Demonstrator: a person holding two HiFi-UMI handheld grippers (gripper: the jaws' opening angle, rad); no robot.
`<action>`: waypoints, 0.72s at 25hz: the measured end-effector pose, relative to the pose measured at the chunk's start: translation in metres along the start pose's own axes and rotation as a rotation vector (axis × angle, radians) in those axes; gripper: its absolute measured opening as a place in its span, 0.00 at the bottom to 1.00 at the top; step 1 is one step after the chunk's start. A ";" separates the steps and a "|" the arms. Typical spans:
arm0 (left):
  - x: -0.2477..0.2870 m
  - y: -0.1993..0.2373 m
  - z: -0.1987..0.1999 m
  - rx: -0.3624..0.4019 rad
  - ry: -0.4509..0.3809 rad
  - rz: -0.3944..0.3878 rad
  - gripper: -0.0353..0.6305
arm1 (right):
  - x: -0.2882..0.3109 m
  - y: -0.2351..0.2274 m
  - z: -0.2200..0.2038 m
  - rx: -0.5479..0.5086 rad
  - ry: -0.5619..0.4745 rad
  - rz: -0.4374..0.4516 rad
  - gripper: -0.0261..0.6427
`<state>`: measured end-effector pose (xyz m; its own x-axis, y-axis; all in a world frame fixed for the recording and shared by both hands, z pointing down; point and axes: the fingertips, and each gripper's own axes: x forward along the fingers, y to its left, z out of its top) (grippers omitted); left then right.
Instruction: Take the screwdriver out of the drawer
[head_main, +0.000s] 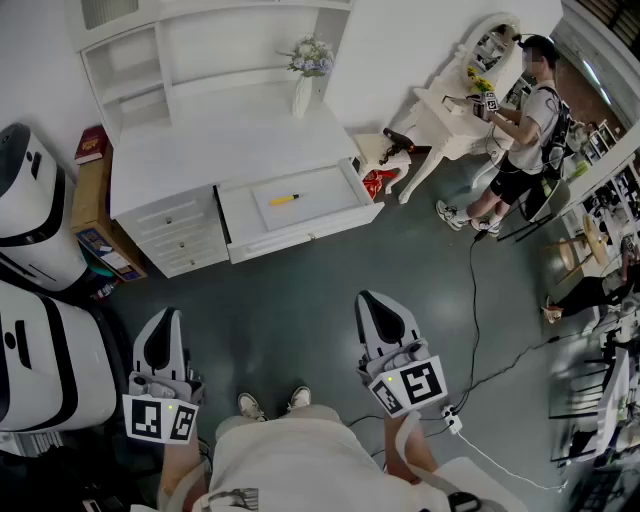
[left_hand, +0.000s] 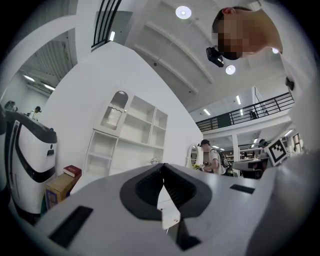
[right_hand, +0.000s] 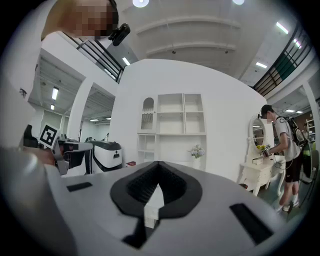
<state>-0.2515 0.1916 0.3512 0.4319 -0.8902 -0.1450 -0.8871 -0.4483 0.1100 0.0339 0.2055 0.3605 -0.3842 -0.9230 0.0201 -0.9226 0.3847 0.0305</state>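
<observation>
Grey-white left gripper (head_main: 165, 316) and right gripper (head_main: 372, 298) are nearest, side by side and well apart, each with its jaws together on nothing. Beyond them is a wide stretch of dark floor (head_main: 300, 310). Farther, the white drawer (head_main: 300, 240) stands pulled out, front edge toward the grippers. The yellow screwdriver (head_main: 284, 199) lies inside it, apart from the walls.
</observation>
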 end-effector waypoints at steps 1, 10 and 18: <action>-0.001 -0.004 0.005 0.004 0.000 0.001 0.08 | -0.005 -0.002 0.002 0.006 -0.001 0.001 0.05; -0.001 -0.031 0.022 0.028 -0.011 -0.006 0.08 | -0.022 -0.015 0.019 0.050 -0.054 0.023 0.05; -0.003 -0.045 0.028 0.034 -0.021 -0.003 0.08 | -0.036 -0.011 0.023 0.029 -0.068 0.091 0.05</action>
<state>-0.2178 0.2169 0.3194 0.4318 -0.8866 -0.1657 -0.8907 -0.4481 0.0764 0.0576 0.2345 0.3365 -0.4668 -0.8831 -0.0465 -0.8841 0.4672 0.0025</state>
